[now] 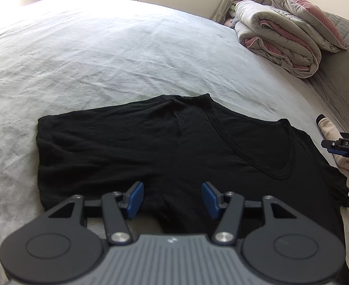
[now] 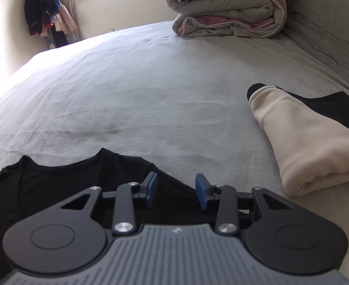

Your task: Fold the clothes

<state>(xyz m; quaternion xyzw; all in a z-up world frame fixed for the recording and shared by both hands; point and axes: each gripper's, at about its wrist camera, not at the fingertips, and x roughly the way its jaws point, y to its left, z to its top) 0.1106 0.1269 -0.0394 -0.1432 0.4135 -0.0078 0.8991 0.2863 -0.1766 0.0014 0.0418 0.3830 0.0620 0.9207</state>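
While a black T-shirt [image 1: 174, 147] lies partly folded and flat on the pale grey bed sheet [image 1: 103, 59], the left gripper [image 1: 172, 198] hangs over the shirt's near edge with its blue-padded fingers spread apart and nothing between them. The right gripper [image 2: 176, 193] hovers over the shirt's neckline end, its jaws likewise parted and empty, just beside a folded cream garment [image 2: 305, 142] resting on a dark one at the bed's right side. A rolled grey and pink comforter [image 2: 226, 7] sits well apart at the far side of the bed, with jackets [image 2: 46, 9] hanging in the corner by the window
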